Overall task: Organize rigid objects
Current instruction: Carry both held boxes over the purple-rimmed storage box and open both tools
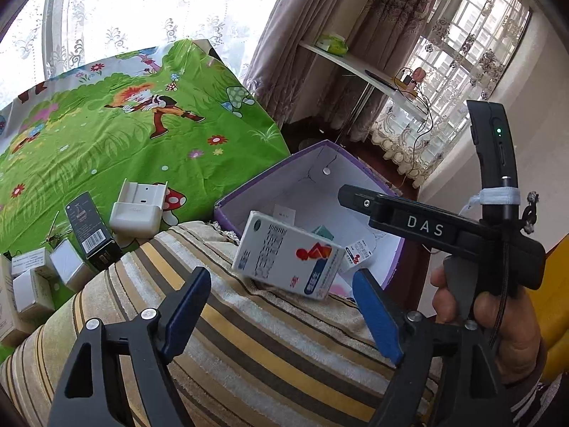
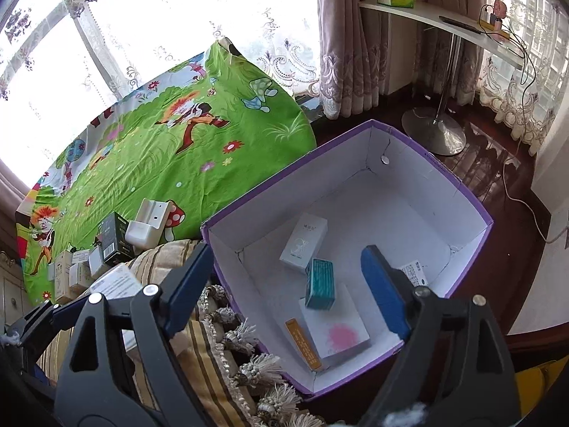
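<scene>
The left gripper [image 1: 281, 306] hangs with its jaws spread wide and nothing pressed between them. Just beyond its fingertips a white carton [image 1: 288, 254] with blue and red print is tilted over the near rim of the purple box [image 1: 249, 186], above the striped cushion [image 1: 249, 348]; whether it touches the rim or cushion cannot be told. The right gripper [image 2: 284, 284] is also released, jaws wide apart and empty, poised over the box's near left corner, with its right finger [image 2: 384, 291] inside the box opening. A hand [image 1: 498, 320] grips the right tool's handle at the right edge of the left view.

Inside the box, a white carton with grey print [image 2: 304, 242] lies toward the middle, a teal carton [image 2: 320, 283] rests partly on a flat white pack with a pink blot [image 2: 338, 327] by the near wall, and a thin orange box [image 2: 302, 343] lies along that pack's left side. A labelled white pack [image 2: 414, 272] leans at the right wall.

On the green sheet [image 1: 124, 142], near its front edge beside the cushion, sit a white plastic holder [image 1: 137, 210], a black carton [image 1: 92, 231], and several small white boxes [image 1: 32, 284].
</scene>
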The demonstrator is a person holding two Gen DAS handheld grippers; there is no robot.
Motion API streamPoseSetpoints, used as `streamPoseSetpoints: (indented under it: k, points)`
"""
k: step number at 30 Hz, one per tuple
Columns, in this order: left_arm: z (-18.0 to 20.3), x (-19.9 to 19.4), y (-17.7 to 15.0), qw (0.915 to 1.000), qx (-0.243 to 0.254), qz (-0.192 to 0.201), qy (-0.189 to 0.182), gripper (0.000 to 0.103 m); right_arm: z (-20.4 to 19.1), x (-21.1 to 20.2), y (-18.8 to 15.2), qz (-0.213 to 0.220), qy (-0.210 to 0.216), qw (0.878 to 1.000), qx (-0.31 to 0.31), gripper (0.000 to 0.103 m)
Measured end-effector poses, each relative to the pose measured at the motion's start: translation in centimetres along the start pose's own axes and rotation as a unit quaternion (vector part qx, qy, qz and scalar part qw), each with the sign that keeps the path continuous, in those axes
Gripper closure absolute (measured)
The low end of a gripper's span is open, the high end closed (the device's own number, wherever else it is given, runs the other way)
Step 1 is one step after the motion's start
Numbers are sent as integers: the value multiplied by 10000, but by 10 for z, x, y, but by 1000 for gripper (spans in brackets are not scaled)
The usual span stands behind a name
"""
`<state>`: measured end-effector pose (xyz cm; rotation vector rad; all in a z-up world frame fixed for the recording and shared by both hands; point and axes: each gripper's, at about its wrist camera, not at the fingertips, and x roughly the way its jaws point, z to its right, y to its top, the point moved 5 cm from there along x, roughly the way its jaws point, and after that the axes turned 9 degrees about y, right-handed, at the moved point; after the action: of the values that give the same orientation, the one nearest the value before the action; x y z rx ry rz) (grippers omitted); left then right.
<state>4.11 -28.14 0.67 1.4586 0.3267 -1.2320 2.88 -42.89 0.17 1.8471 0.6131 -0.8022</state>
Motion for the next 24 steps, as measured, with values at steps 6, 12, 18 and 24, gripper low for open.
streamPoseSetpoints:
  k: [6,12,18,24]
  points:
    - [-8,-9,1,9992,-270,196,-228,19,0,-3,2,50,-16,10000,-11,16]
    - [-13,-19,4,9980,-317,454,-308,19,-10,-4,2,51,-19,9999,-158,16]
    - [-35,-34,8,9962,-546,673,-125,19,-24,-3,2,31,-24,9994,-352,15]
    - [-66,-51,10,9915,-846,964,199,19,-43,-1,1,5,18,9984,-558,15]
